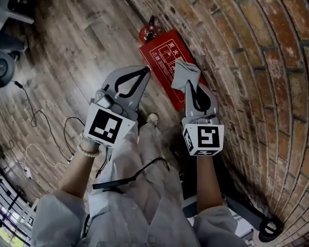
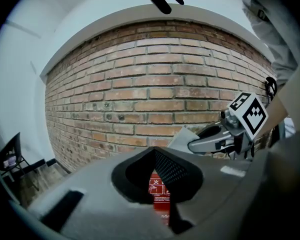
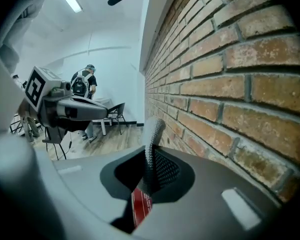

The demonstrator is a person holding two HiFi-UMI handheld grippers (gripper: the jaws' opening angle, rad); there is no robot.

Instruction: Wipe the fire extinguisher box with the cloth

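The red fire extinguisher box (image 1: 162, 60) lies flat on the wooden floor against the brick wall (image 1: 257, 60); it shows through the jaws in the left gripper view (image 2: 160, 196) and the right gripper view (image 3: 140, 206). My right gripper (image 1: 193, 86) is shut on a grey cloth (image 1: 184, 75), which hangs over the box's near right corner. The cloth (image 3: 152, 141) stands up between the jaws. My left gripper (image 1: 143, 73) hovers left of the box with its jaw tips together and nothing between them. In the left gripper view the cloth (image 2: 182, 139) pokes out beside the right gripper (image 2: 220, 140).
A red extinguisher (image 1: 150, 32) stands just beyond the box. Cables (image 1: 46, 133) trail over the floor at left, by a chair base (image 1: 0, 66). A black wheeled thing (image 1: 262, 225) lies near the wall at lower right. A person (image 3: 85, 91) stands far off in the room.
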